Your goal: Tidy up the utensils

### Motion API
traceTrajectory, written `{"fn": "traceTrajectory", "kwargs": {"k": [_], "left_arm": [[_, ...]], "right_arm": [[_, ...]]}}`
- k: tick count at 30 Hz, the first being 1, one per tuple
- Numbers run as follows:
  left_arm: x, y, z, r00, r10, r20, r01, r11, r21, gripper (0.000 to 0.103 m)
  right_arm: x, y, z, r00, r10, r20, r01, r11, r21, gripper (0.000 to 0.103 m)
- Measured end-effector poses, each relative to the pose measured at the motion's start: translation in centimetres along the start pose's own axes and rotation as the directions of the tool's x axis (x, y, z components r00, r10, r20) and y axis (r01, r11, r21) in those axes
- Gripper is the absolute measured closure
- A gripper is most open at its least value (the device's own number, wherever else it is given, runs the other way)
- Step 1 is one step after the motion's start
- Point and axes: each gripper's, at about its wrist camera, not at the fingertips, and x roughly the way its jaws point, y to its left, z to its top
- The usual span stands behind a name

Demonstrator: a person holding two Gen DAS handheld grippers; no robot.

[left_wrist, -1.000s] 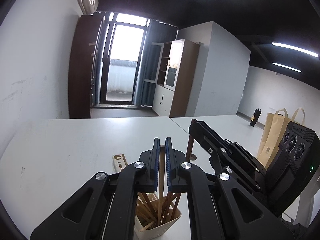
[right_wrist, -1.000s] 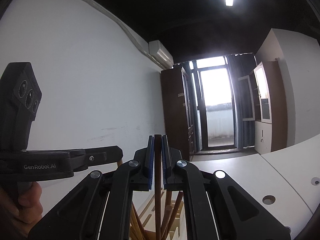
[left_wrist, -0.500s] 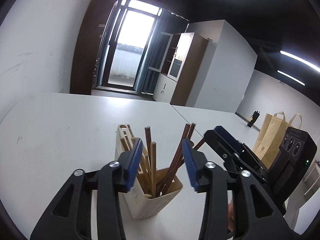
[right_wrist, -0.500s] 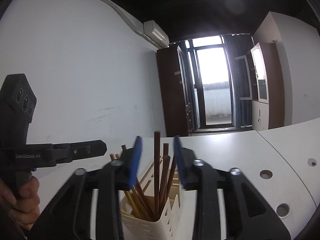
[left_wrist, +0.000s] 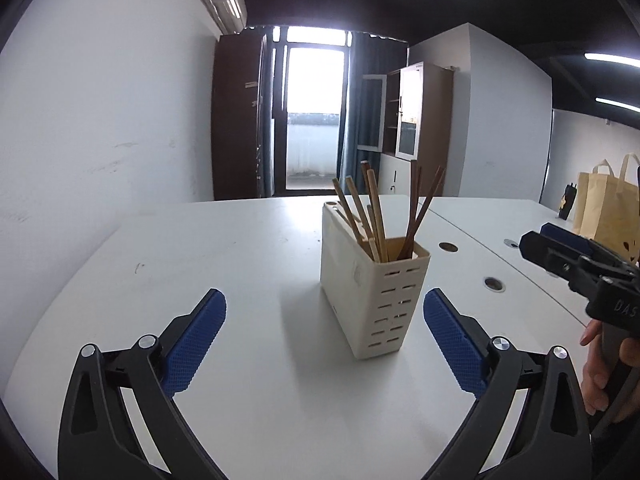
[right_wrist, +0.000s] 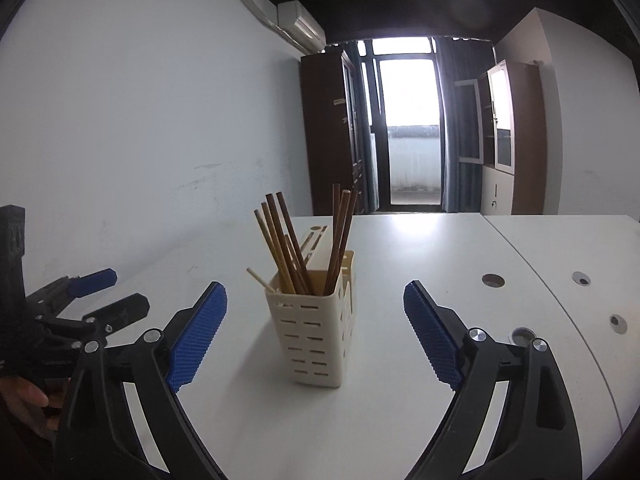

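Observation:
A cream slotted utensil holder (left_wrist: 370,284) stands upright on the white table (left_wrist: 224,256); it also shows in the right wrist view (right_wrist: 316,336). Several wooden chopsticks (left_wrist: 374,216) stand in it, light and dark brown, leaning apart (right_wrist: 296,248). My left gripper (left_wrist: 324,308) is open and empty, its blue pads (left_wrist: 196,336) apart, in front of the holder. My right gripper (right_wrist: 316,300) is open and empty, facing the holder from the other side. Each gripper shows at the edge of the other's view: the right one (left_wrist: 560,248), the left one (right_wrist: 92,292).
Round cable holes (right_wrist: 493,280) dot the table's right part. A tan paper bag (left_wrist: 608,208) stands at the far right. A white wall runs along the table's left edge; a door and cabinets are behind.
Both grippers were shut on a chopstick each over the holder; they opened, left the chopsticks in the holder, and have drawn back and down from it.

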Motion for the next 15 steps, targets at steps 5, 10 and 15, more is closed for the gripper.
{"fn": "traceTrajectory", "kwargs": {"k": [5, 10, 15], "left_arm": [[1.2, 0.6, -1.1, 1.000, 0.009, -0.021, -0.009, 1.000, -0.002, 0.006], [1.4, 0.6, -2.3, 0.999, -0.001, -0.045, 0.002, 1.000, 0.008, 0.006], [1.2, 0.2, -3.7, 0.998, 0.013, -0.065, -0.011, 1.000, 0.024, 0.006]], "right_arm": [[-0.1, 0.4, -0.5, 1.000, 0.009, -0.020, -0.010, 1.000, -0.027, 0.012], [-0.6, 0.7, -1.7, 1.000, 0.021, -0.001, -0.021, 0.999, -0.049, 0.012], [-0.9, 0.7, -2.6, 1.000, 0.001, 0.012, -0.001, 0.998, -0.067, 0.012]]}}
